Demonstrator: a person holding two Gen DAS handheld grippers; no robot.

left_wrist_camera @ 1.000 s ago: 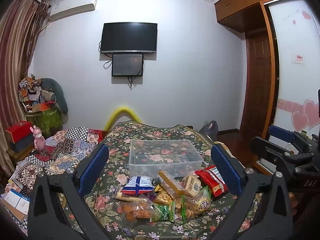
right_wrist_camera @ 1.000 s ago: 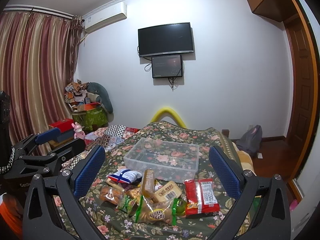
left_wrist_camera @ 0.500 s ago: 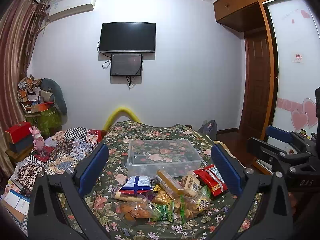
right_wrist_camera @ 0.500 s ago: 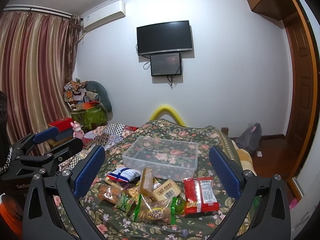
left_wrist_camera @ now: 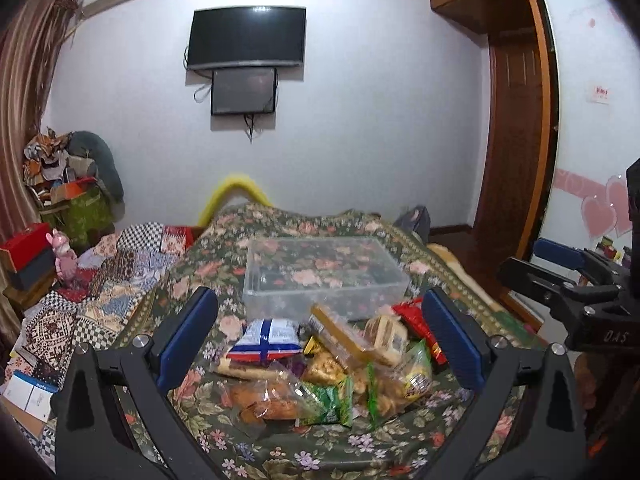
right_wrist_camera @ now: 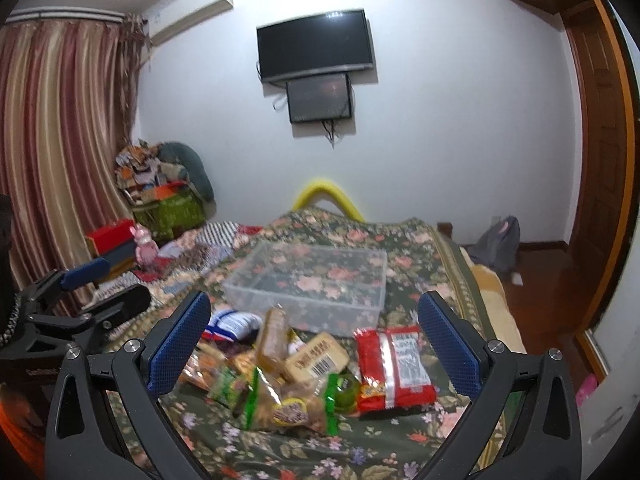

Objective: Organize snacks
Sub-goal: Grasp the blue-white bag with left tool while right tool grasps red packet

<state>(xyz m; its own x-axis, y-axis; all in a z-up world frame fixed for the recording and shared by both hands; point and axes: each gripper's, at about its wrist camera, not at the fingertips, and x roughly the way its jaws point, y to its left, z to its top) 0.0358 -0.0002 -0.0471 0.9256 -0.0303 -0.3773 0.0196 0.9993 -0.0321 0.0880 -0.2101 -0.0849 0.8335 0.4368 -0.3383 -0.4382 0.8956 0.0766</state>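
Observation:
A pile of snack packets [left_wrist_camera: 328, 364] lies on a floral bedspread [left_wrist_camera: 280, 224], with a clear empty plastic bin [left_wrist_camera: 320, 276] just behind it. The pile holds a blue-and-white bag [left_wrist_camera: 266, 340], a red packet [right_wrist_camera: 394, 364], green-edged bags [right_wrist_camera: 280, 396] and a barcoded biscuit pack [right_wrist_camera: 316, 356]. The bin [right_wrist_camera: 312, 280] also shows in the right wrist view. My left gripper [left_wrist_camera: 320, 340] is open and empty, hovering before the pile. My right gripper [right_wrist_camera: 314, 344] is open and empty, also before the pile, and shows at the right edge of the left wrist view [left_wrist_camera: 568, 288].
A patchwork quilt [left_wrist_camera: 100, 280] lies left of the bedspread. Boxes and a pink toy [left_wrist_camera: 64, 256] stand by the striped curtain [right_wrist_camera: 52, 152]. A wooden door [left_wrist_camera: 516, 140] and a grey bag [right_wrist_camera: 496, 248] are at the right. A TV [left_wrist_camera: 248, 36] hangs on the far wall.
Both grippers have tilted down and moved a little closer to the snack pile. The snacks and bin have not moved.

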